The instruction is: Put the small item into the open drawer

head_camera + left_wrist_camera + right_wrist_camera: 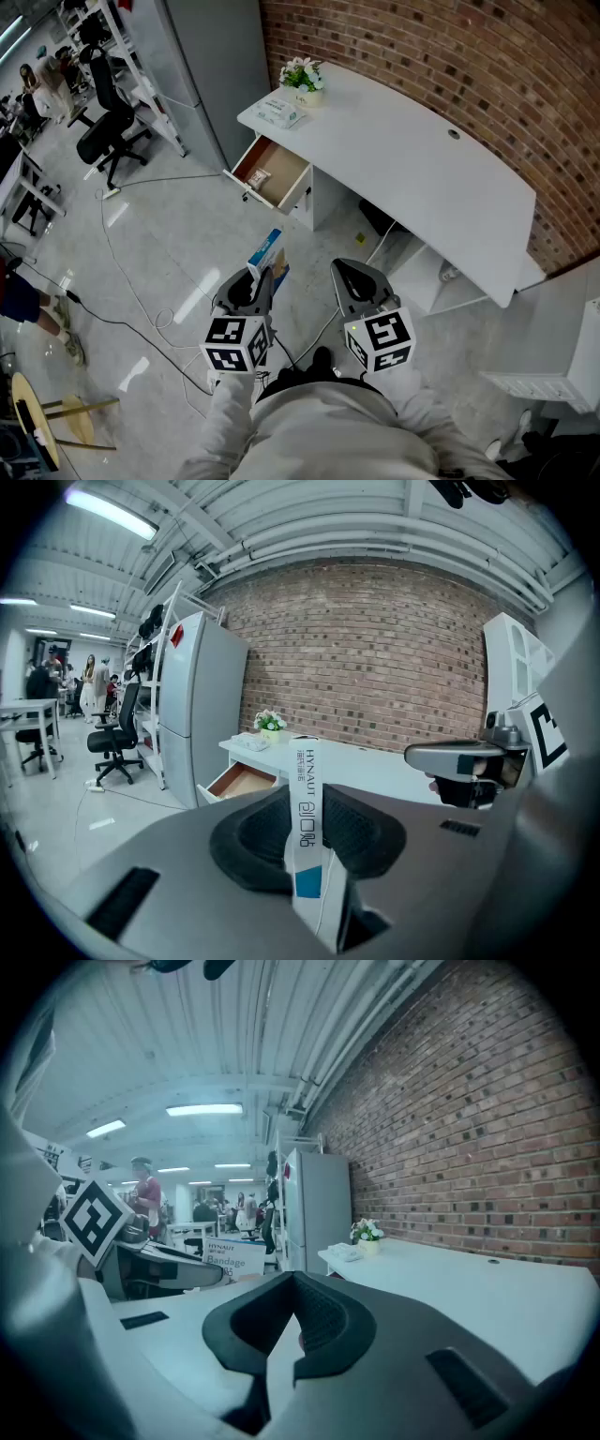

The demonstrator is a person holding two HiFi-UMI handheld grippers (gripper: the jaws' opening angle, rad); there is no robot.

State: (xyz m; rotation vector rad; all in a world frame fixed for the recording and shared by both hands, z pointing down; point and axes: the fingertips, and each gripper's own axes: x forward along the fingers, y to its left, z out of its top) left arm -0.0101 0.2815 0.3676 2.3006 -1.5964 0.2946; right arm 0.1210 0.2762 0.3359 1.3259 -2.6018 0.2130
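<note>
A slim white and blue bandage box stands upright between the jaws of my left gripper, which is shut on it above the floor. The left gripper view shows the box pinched between the dark pads and pointing toward the open wooden drawer. That drawer sticks out from the left end of the white desk, with a small packet lying inside. Beside the left one, my right gripper is shut and holds nothing, as its own view shows.
On the desk's left end sit a potted plant and a tissue pack. A tall grey cabinet stands left of the drawer. An office chair and cables occupy the floor at left. A white cabinet is at right.
</note>
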